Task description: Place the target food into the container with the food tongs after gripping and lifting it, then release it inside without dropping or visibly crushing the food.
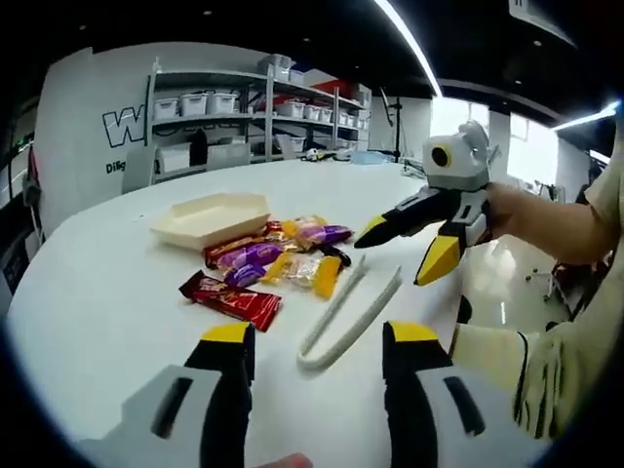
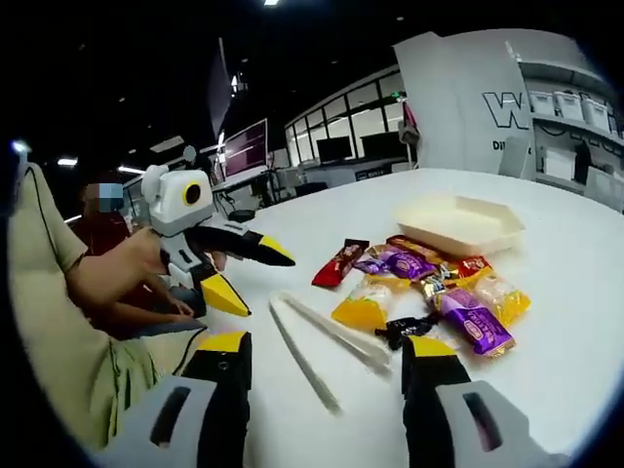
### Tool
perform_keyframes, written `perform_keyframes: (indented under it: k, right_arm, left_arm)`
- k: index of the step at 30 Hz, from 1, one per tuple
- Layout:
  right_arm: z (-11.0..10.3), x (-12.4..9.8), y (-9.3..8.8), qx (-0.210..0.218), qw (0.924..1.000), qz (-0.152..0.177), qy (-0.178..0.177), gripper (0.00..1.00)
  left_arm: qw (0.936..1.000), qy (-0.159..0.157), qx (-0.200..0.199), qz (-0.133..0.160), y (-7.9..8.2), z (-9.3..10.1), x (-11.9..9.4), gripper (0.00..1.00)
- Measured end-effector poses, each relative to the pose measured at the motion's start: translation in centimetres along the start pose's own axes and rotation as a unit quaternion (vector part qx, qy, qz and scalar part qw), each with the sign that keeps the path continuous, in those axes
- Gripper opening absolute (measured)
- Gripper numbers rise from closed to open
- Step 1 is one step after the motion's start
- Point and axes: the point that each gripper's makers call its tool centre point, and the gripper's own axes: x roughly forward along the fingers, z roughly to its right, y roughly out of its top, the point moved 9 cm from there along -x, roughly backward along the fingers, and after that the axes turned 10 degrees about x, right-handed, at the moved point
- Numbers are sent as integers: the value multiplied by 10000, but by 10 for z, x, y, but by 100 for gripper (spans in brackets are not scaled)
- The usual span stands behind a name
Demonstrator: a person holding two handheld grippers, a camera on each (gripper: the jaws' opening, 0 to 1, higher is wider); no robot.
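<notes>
Snacks [image 1: 273,258] lie just beside untouched tongs [image 1: 349,317].

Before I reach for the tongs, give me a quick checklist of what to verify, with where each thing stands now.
1. Tongs lying free on the table, nothing on top of them: ok.
2. Left claw open and holding nothing: ok.
3. Right claw open and holding nothing: ok.
4. Container upright with nothing inside: ok.
5. Wrapped snacks piled beside the container, within sight: ok.
6. Which snack is the target: cannot tell.
</notes>
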Motion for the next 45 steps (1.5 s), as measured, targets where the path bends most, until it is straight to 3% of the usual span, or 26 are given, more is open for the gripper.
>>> perform_keyframes:
  k: [4,15,33,45]
  right_arm:
    - [1,2,-1,-54,10000,-68,9,57]
    - [2,7,-5,-159,9996,-221,28,53]
    - [5,2,-9,-218,9993,-289,4,47]
    - [6,1,-12,-255,9990,-355,-15,46]
  left_arm:
    - [9999,-121,42,-69,-2,3,3,41]
    - [9995,-241,130,-168,-5,8,9,32]
    - [9992,-299,175,-206,-4,12,6,29]
    - [9977,-636,175,-184,-2,22,2,29]
